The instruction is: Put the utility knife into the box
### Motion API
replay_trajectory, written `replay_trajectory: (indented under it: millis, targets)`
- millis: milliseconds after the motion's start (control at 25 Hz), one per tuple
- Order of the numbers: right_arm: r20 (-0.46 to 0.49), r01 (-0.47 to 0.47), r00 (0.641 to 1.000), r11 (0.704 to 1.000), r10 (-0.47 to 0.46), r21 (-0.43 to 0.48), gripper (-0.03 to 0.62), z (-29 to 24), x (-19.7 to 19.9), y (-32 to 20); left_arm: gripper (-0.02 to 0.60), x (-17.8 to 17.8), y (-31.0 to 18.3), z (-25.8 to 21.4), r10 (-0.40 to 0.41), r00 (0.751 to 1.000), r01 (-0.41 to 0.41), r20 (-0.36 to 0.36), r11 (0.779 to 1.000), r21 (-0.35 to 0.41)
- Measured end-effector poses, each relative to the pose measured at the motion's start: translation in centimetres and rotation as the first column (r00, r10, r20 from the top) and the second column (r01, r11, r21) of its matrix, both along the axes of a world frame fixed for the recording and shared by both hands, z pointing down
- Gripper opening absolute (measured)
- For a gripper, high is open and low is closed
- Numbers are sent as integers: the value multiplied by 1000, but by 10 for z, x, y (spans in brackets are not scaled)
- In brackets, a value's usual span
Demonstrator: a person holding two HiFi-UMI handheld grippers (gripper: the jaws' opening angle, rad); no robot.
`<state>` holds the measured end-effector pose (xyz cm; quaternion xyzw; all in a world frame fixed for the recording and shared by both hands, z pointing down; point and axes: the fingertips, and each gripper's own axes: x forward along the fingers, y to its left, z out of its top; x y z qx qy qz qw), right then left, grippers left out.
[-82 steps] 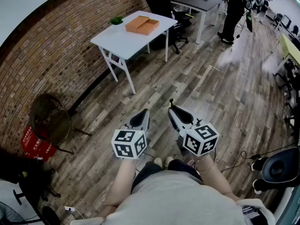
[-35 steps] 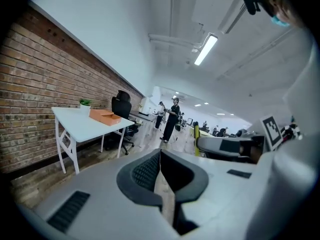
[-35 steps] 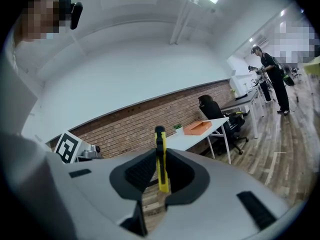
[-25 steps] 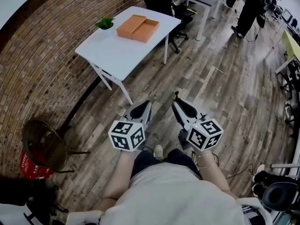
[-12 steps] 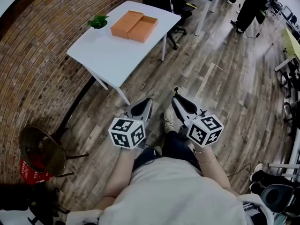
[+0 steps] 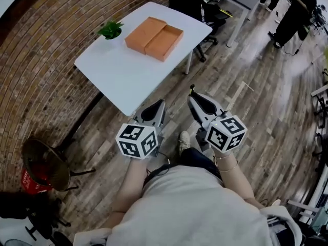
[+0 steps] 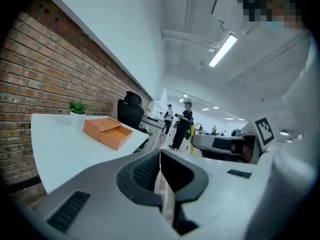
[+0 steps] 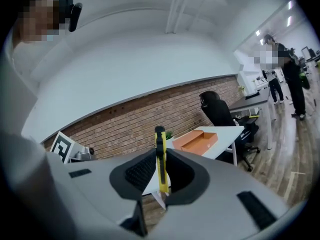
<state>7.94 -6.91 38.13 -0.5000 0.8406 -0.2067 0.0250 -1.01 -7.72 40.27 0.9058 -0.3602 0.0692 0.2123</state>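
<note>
Your right hand-held gripper [image 8: 160,156] pinched the utility knife [image 8: 160,141] upright; that narrow grip risked it slipping before reaching the orange box [image 6: 154,38].

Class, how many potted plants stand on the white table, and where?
1. The potted plant stands at the white table's far corner by the brick wall, left of the orange box and apart from it. Nothing there could hide another.

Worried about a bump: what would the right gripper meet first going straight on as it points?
Probably the near edge of the white table, short of the orange box; depth is unclear.
</note>
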Motion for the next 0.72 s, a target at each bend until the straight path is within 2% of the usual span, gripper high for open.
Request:
replay_trajectory:
  millis: [360,560,720]
  targets:
    - [8,107,994,994,-107,13,58,-1,39,-118,8,38,-110,3,-112,994,112,13,994,-7]
    - [-8,151,988,988,-151,-8,58,4,54,-162,8,53,-143,6,-137,990,137,17,990,-25]
    - [-27,174,984,985,-174,-15,58,10,54,-190,8,49,-162,17,-161,987,162,16,986,-51]
